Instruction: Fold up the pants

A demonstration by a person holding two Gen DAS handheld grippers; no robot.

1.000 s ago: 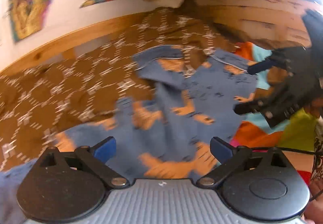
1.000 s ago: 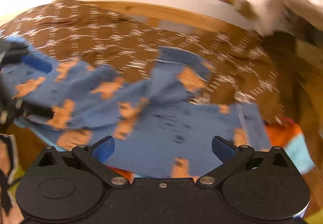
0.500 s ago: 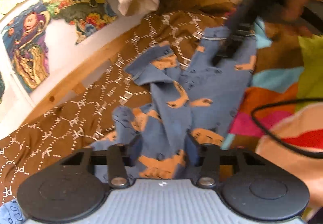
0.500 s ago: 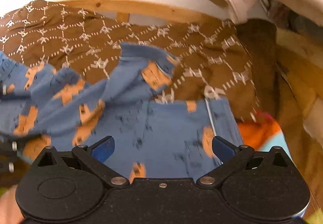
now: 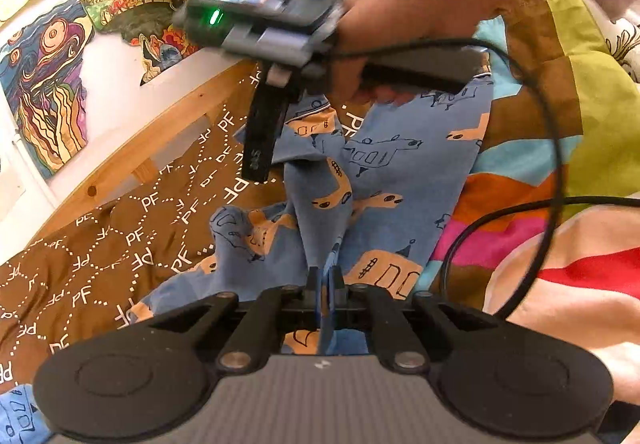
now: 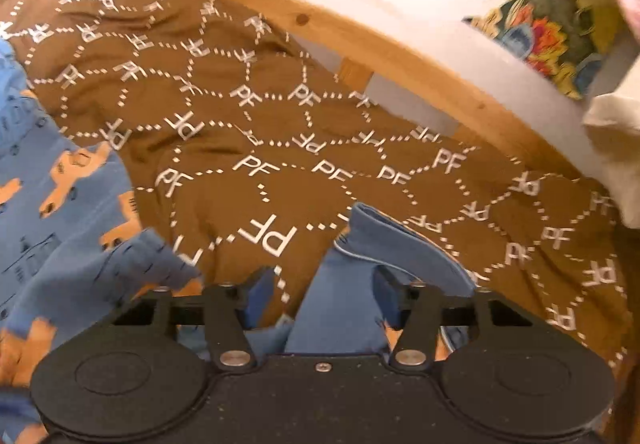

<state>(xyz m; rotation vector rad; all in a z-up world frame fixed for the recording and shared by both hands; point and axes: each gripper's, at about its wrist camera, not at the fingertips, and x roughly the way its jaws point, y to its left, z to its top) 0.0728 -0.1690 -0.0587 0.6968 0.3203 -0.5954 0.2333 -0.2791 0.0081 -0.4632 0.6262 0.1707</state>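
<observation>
Pinching a bunched ridge of the pants (image 5: 384,180) crumpled on the bed (image 6: 280,148), left tongs (image 5: 325,284) are clamped tight while right tongs (image 6: 320,296) are closing around a raised cuff, which may slip out if only its edge gets caught

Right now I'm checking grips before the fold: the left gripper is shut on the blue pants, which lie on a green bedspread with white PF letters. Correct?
Not quite. The bedspread is brown, not green, as the left wrist view shows. The rest holds: the left gripper is shut on the blue pants.
</observation>
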